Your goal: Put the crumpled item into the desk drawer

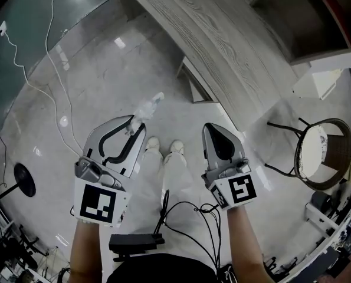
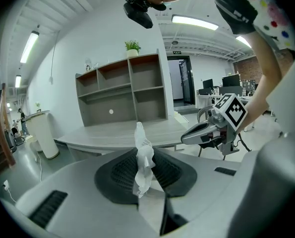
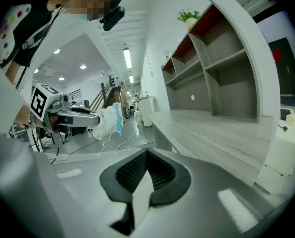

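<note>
**Item picked up, drawer not yet opened**

We have the crumpled item, white with a touch of blue, pinched in the left gripper. Its jaws stand partly apart and press on the item, which sticks up past the tips. It is in the air, short of the near edge of the desk. The right gripper has its jaws together with nothing in them. We judge the pick-up done. What is left is to reach the desk, pull a drawer open, likely with the free right gripper, and drop the item in. No open drawer shows in any view, and we cannot tell which part under the desk is the drawer.
</note>
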A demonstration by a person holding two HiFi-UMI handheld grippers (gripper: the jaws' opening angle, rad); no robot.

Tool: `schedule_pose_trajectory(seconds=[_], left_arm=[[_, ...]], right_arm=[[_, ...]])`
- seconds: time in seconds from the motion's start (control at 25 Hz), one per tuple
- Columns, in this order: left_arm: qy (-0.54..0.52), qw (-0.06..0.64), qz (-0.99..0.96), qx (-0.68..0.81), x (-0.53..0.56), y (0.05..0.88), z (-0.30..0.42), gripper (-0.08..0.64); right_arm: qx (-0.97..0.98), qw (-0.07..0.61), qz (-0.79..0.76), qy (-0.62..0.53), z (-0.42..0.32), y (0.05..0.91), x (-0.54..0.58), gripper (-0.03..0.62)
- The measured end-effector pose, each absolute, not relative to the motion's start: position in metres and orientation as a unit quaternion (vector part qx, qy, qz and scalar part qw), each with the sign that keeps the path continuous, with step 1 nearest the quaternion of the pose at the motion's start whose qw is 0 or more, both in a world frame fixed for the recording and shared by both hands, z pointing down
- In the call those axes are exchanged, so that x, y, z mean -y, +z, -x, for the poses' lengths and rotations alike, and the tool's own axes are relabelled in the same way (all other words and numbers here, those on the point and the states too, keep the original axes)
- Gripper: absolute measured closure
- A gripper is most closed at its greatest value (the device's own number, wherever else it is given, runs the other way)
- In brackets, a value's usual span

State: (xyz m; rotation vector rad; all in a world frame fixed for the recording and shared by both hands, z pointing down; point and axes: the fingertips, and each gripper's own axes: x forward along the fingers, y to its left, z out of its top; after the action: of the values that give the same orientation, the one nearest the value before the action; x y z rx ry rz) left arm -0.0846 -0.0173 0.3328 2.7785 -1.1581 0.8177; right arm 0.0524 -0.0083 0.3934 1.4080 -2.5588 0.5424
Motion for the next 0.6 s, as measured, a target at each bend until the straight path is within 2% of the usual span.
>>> schedule_pose_trajectory(seconds=[0.6], left_arm=[[0.26, 0.023, -0.901, 0.348, 0.053, 0.402, 0.086, 0.48]], right_arm=[[0.801, -0.005, -0.529, 0.281, -0.058, 0.488, 0.046, 0.584]])
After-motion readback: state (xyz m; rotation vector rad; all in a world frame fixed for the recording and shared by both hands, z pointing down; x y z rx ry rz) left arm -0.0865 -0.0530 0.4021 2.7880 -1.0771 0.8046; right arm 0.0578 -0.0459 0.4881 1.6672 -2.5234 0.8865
